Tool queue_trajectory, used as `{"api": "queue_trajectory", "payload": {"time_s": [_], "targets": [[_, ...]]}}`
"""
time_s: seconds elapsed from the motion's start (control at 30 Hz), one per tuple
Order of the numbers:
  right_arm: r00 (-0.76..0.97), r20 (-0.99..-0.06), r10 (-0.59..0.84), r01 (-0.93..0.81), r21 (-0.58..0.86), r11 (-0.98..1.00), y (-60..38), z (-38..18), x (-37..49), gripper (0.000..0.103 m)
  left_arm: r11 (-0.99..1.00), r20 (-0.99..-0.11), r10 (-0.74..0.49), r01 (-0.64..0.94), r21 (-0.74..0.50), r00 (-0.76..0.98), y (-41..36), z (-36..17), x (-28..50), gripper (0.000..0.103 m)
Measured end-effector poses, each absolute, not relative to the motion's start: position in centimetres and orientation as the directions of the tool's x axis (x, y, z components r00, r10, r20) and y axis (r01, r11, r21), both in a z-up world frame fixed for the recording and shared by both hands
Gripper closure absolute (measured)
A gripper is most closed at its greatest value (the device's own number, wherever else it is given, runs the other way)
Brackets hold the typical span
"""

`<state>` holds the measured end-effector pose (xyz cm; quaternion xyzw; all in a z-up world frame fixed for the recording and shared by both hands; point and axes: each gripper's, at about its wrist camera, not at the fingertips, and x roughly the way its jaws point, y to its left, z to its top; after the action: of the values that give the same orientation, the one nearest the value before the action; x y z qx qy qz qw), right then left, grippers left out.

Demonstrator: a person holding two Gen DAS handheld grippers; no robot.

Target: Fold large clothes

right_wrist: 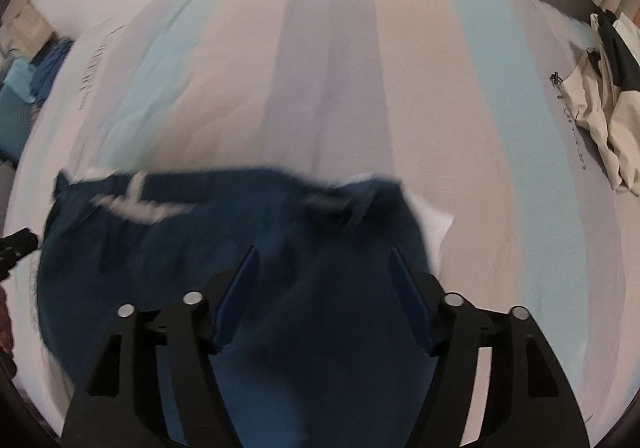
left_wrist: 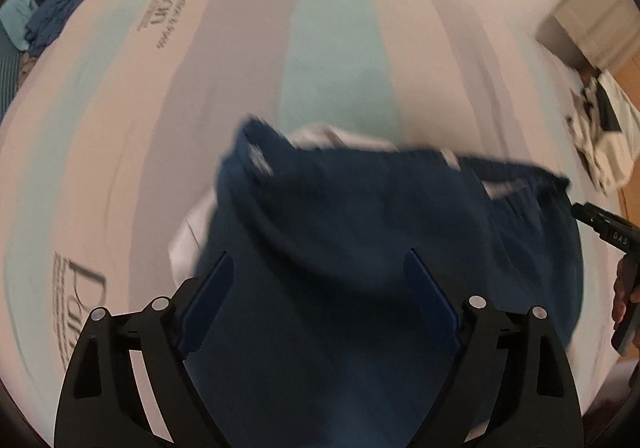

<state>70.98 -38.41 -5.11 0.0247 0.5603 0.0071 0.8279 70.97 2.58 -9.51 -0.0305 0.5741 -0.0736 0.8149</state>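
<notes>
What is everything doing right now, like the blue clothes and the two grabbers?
Dark blue garment: bunched on the bed, not neatly folded, blurred.
Left gripper: jaws open, over the garment.
Right gripper: jaws open, over the garment.
Striped bedsheet: spread flat.
Beige clothes: crumpled heap at bed's edge.

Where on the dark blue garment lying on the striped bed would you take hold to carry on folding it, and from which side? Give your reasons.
Grip the dark blue garment at its far edge, probably one corner per gripper, where white trim marks the hem. Come from above and the near side: both the left gripper and right gripper are open over it. The cloth lies loosely bunched on the bed; blur hides finer detail.
</notes>
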Motion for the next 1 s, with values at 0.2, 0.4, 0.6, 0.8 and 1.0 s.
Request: {"api": "queue_trajectory", "payload": {"time_s": [0.2,0.4,0.6,0.8,1.0], "targets": [[0.337,-0.941,0.041,-0.029,0.033,0.999,-36.1,-5.8,65.3,0.036,0.972,-0.929,-0.228,0.121,-0.201,0.29,-1.5,-9.3,66.3,0.014],[0.297,-0.955,0.011,0.037,0.023,0.999,-39.7,-6.8,62.0,0.036,0.961,-0.922,-0.25,0.188,-0.2,0.295,-7.8,-10.3,65.4,0.014],[0.265,-0.964,0.037,0.07,0.057,0.996,-44.0,-7.9,60.8,0.032,0.973,-0.951,-0.192,0.173,-0.152,0.244,-10.4,-13.8,66.1,0.013],[0.225,-0.959,0.174,0.043,0.188,0.981,-46.6,-9.5,61.9,0.031,0.977,-0.963,-0.172,0.164,-0.139,0.208,-10.2,-15.7,66.2,0.012],[0.163,-0.938,0.307,0.066,0.321,0.945,-47.3,-12.3,63.4,0.03,0.977,-0.964,-0.171,0.16,-0.14,0.204,-10.5,-16.3,65.8,0.011]]}}
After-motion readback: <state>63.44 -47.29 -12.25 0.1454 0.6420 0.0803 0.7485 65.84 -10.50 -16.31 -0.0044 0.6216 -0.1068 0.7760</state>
